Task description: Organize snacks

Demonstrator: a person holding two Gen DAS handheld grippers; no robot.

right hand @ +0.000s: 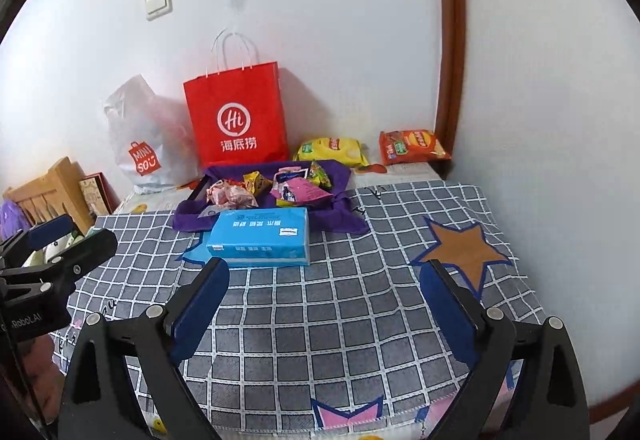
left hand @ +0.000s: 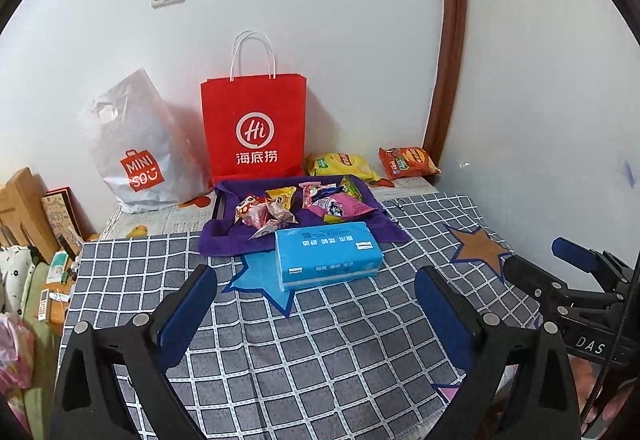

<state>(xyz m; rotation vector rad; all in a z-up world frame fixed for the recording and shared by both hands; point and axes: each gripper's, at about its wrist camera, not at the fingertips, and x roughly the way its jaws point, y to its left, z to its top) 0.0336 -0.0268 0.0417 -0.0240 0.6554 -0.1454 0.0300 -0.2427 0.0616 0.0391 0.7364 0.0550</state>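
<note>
Hovering low over the checked cloth on the bench, the left claw and right claw both stood spread wide and empty. Nearest ahead lay a blue tissue pack, touching the front edge of the purple cloth. On that cloth: a heap of small snack packets. Behind, by the wall: a yellow chip bag and an orange chip bag, apart from the heap. Advice: reach past the tissue pack, pinch one crinkly packet by its edge, not the pile.
</note>
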